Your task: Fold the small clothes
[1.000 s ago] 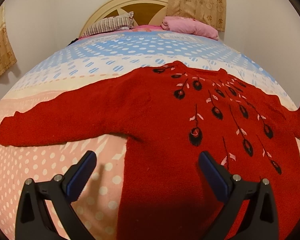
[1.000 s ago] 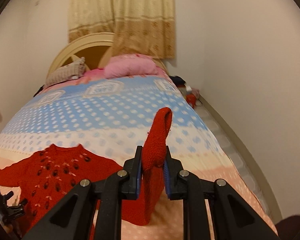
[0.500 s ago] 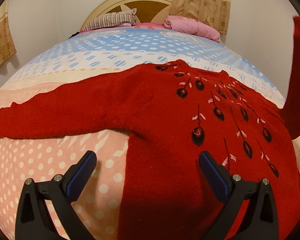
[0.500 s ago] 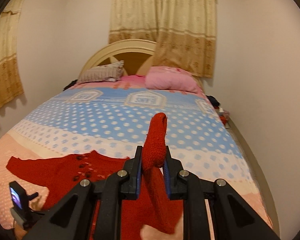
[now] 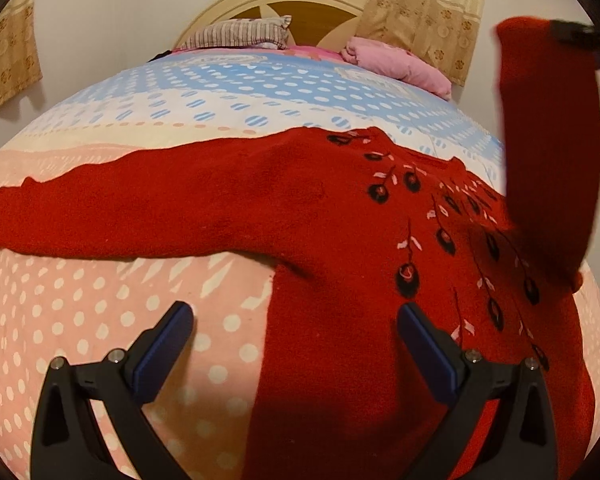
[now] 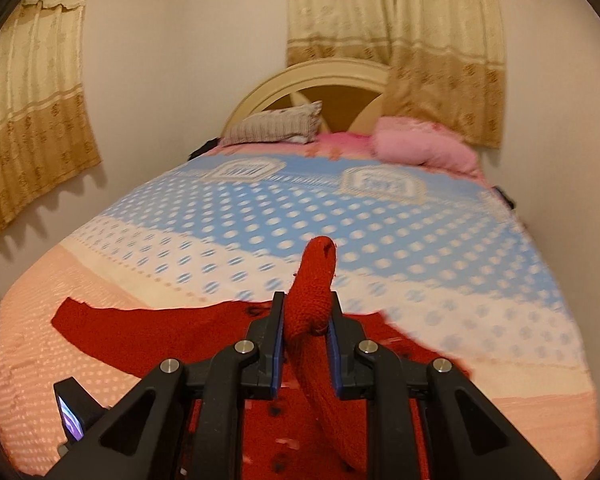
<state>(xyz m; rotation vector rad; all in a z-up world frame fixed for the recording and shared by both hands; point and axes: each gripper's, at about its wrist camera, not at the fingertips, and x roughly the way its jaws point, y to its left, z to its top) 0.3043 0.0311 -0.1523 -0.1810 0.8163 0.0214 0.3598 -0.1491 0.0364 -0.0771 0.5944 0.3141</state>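
A red knitted sweater [image 5: 308,216] with black and pink flower embroidery lies face up on the bed, its left sleeve [image 5: 100,208] stretched out flat. My left gripper [image 5: 294,332] is open and empty, low over the sweater's hem edge. My right gripper [image 6: 305,320] is shut on the sweater's right sleeve [image 6: 310,300] near the cuff and holds it lifted above the body. That raised sleeve [image 5: 548,152] hangs at the right of the left wrist view. The sweater body [image 6: 160,332] lies below the right gripper.
The bed sheet [image 5: 100,320] is pink, white and blue with dots. A striped pillow [image 6: 276,124] and a pink pillow [image 6: 420,144] lie by the headboard [image 6: 332,76]. Walls and curtains [image 6: 32,100] close in on both sides. The left gripper's body [image 6: 72,412] shows lower left.
My right gripper has lifted the right sleeve higher and carried it leftward over the sweater body. The left gripper has stayed open, nearly still.
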